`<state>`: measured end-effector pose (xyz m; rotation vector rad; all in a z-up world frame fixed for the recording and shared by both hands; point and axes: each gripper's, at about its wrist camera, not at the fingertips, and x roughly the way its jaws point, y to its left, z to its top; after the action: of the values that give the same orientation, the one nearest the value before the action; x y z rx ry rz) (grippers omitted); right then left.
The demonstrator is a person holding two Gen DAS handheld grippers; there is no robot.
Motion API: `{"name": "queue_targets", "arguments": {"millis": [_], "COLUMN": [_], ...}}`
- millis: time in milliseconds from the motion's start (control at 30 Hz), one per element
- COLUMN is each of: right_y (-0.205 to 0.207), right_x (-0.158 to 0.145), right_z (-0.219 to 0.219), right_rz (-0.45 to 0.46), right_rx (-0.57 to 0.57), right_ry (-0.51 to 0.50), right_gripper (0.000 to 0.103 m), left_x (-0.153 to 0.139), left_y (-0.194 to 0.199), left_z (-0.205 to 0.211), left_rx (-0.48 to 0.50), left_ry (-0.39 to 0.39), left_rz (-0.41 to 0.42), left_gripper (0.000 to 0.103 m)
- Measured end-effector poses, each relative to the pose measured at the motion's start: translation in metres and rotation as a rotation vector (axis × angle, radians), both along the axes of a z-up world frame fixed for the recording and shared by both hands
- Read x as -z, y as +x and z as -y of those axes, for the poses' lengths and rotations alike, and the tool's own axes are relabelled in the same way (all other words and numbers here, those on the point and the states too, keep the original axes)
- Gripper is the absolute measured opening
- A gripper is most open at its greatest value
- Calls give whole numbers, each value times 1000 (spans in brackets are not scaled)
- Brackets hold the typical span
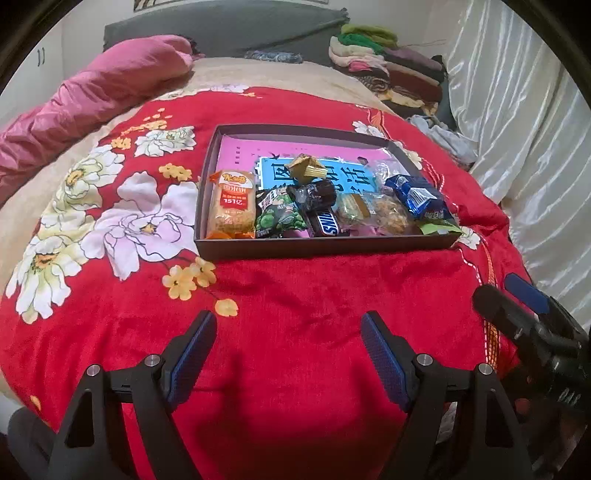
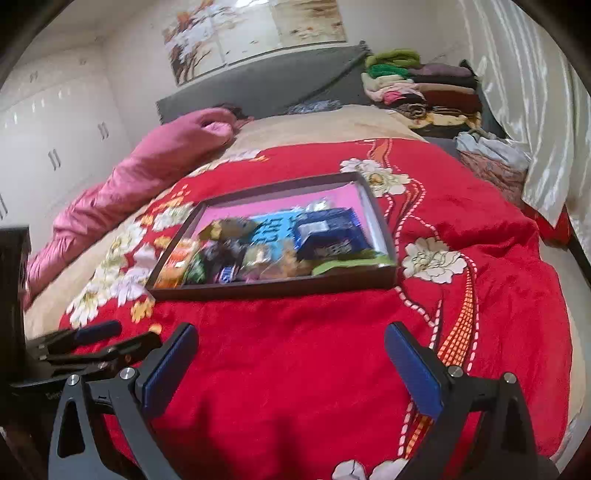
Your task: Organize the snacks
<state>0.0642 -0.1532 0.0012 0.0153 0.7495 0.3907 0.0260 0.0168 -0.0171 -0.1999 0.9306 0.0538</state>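
A dark shallow tray [image 1: 321,249] lies on the red flowered blanket [image 1: 295,295]. In it are several snacks: an orange packet [image 1: 231,206], a green pea bag [image 1: 279,218], a Snickers bar [image 1: 327,223], a gold-wrapped sweet [image 1: 306,168] and a blue packet [image 1: 417,197]. My left gripper [image 1: 289,317] hovers open over bare blanket in front of the tray, with nothing between its fingers. At the right edge of that view my right gripper [image 1: 517,299] shows. In the right wrist view, the right gripper [image 2: 292,328] stands wide open and empty before the tray [image 2: 273,290]. The left gripper [image 2: 99,336] is at its lower left.
A pink quilt [image 1: 92,96] is bunched along the bed's left side. Folded clothes [image 1: 388,66] are stacked at the back right by the grey headboard [image 1: 221,26]. A white curtain [image 1: 517,110] hangs on the right, and white wardrobe doors [image 2: 55,129] stand on the left.
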Motion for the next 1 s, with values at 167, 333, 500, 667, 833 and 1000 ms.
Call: {"name": "queue_targets", "arguments": {"millis": [167, 333, 500, 667, 833, 1000], "right_y": [-16, -22, -22, -21, -21, -18], "right_x": [-8, -10, -10, -8, -7, -5], "right_z": [-9, -10, -9, -10, -10, -8], "right_rz": [78, 94, 88, 80, 80, 70], "right_rx": [-35, -42, -32, -35, -38, -30], "right_ry": [-50, -51, -59, -58, -64, -59], "right_gripper": [102, 102, 102, 102, 102, 102], "left_x": [-9, -14, -17, -20, -21, -22], "left_y": [-7, -12, -19, -22, -23, -24], "left_z": [-1, -4, -2, -1, -5, -6], "left_rx": [-6, -10, -1, 2, -11, -16], "left_ry": [4, 1, -2, 1, -4, -14], "left_rz": [24, 32, 30, 36, 49, 52], "left_gripper": [82, 82, 82, 82, 82, 82]}}
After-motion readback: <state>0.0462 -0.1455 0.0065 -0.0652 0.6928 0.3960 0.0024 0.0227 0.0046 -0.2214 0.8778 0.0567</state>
